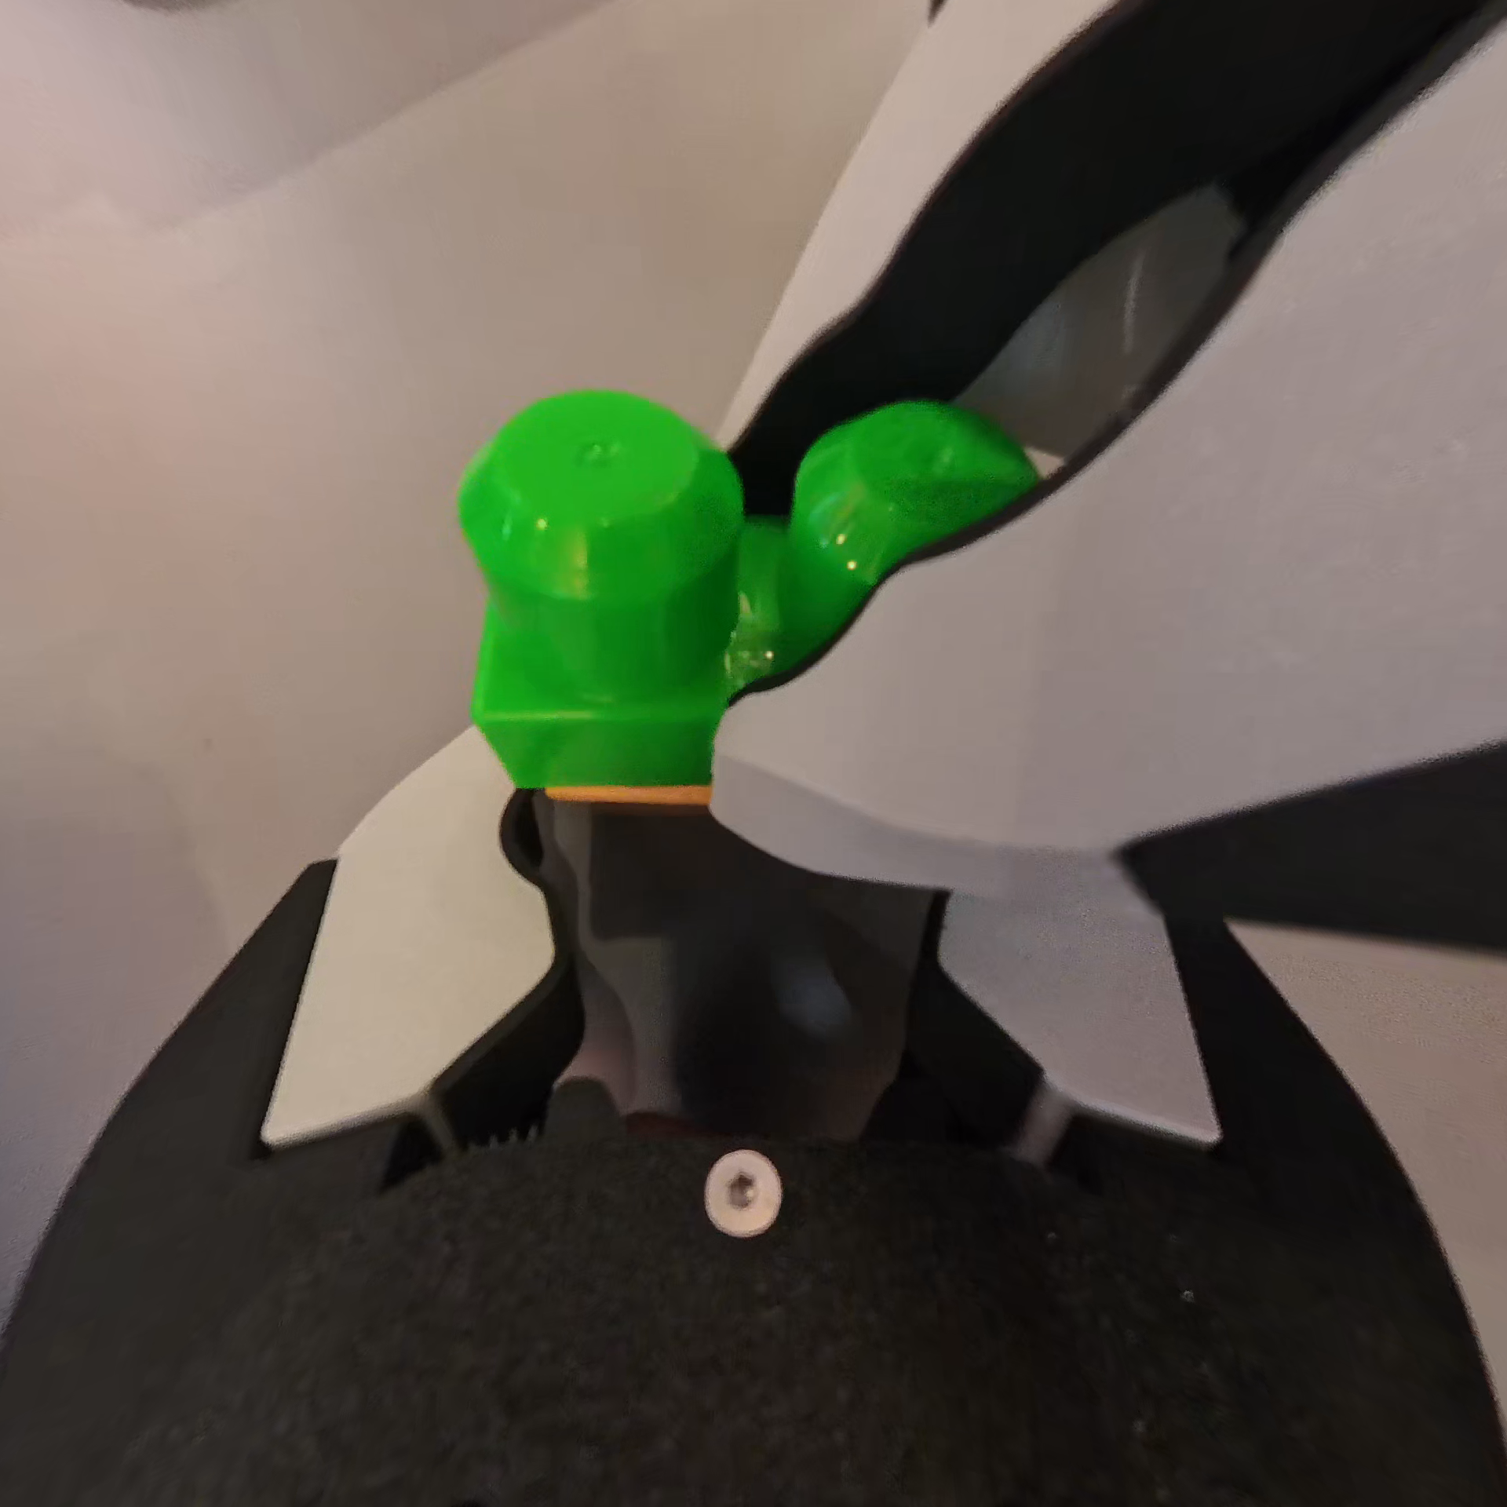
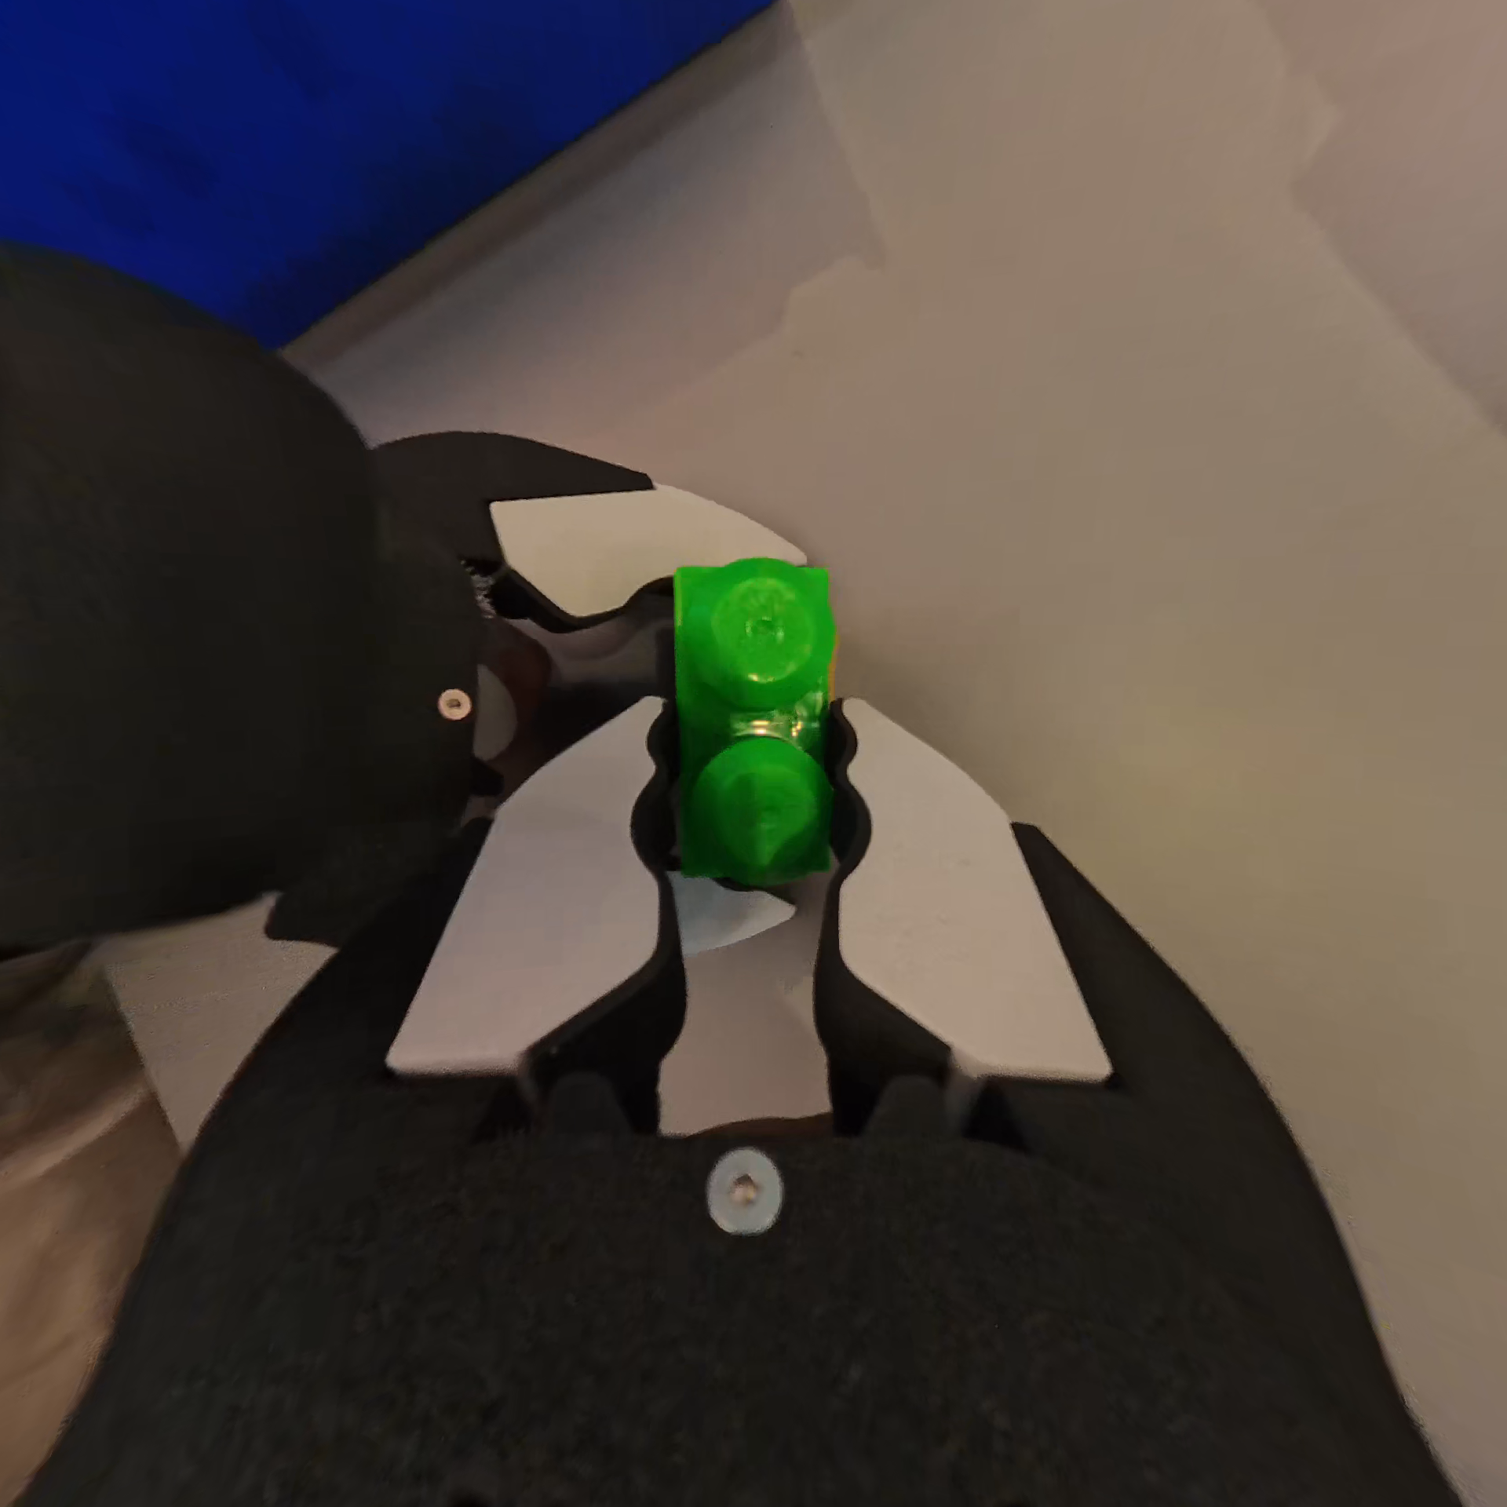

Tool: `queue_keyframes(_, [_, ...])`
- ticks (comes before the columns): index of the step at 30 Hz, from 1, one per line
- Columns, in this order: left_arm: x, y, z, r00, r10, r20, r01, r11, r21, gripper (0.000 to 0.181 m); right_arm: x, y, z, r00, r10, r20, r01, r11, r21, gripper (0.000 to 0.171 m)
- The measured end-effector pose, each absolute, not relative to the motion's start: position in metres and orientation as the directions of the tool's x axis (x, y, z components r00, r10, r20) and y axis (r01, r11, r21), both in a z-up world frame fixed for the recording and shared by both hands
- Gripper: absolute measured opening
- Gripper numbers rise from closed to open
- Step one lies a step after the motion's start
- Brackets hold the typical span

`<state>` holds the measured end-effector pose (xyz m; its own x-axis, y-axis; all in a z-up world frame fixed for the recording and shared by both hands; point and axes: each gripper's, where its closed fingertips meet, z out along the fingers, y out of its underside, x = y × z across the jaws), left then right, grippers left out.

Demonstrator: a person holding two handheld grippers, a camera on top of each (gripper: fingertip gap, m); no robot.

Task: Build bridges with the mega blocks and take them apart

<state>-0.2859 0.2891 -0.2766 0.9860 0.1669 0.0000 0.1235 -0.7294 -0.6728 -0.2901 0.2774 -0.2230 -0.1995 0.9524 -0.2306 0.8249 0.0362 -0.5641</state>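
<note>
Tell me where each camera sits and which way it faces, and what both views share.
Left wrist view: on the left gripper, looking along its fingers at the green block; the right gripper crosses from upper right.
Right wrist view: on the right gripper, looking down on the block's studs; the left gripper enters from the left.
Shared: green block, both grippers.
</note>
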Motion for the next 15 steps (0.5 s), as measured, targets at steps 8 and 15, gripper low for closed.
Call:
queue_keyframes(8, [-0.2837, 0.2924, -0.2756, 0.991, 0.132, -0.004, 0.094, -0.726, -0.681, 0.087, -0.2862, 0.2798, -0.2236, -0.194, 0.946, -0.258, 0.826, 0.015, -0.563, 0.035])
queue_keyframes(15, [-0.2819, 0.2937, -0.2756, 0.994, 0.113, -0.008, 0.077, -0.728, -0.682, 0.087, -0.2842, 0.2817, -0.2245, -0.18, 0.964, -0.196, 0.829, 0.041, -0.557, 0.035])
